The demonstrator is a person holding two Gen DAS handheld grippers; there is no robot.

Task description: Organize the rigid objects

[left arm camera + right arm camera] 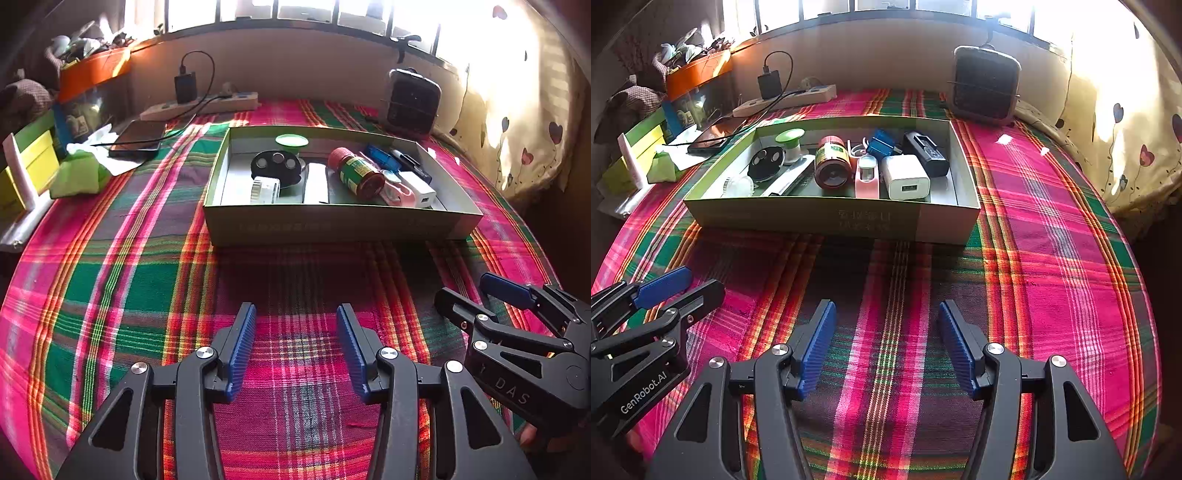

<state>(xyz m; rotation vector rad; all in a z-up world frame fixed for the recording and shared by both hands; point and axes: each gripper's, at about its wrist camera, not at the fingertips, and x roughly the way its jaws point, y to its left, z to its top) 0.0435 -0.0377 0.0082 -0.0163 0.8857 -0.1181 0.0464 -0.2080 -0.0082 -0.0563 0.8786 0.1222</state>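
- Two grippers hover over a plaid cloth point(1052, 221), both on the near side of a shallow cardboard box point(827, 218) that already holds the small hard items being sorted.
- Well left of the box: a phone point(138, 138) on charge, a green pouch point(79, 173) and stacked yellow-green cartons, apparently no part of the job.
- Left gripper point(297, 347): fingers spread wide, nothing between them, aimed down at bare cloth short of the box.
- Inside the box, left to right: a black disc point(766, 162) with a green-capped tub point(790, 142) behind it, a red-lidded bottle point(833, 164) on its side, a pink case point(867, 177), a white charger point(905, 177), a black block point(925, 153). They lie side by side, likely so all fit in one layer.
- Right gripper point(888, 347): fingers likewise wide and empty, near the box's front wall.
- Beyond the box's far right corner stands a small heater point(986, 85).
- No loose item shows on the cloth, so the sorting looks close to done.
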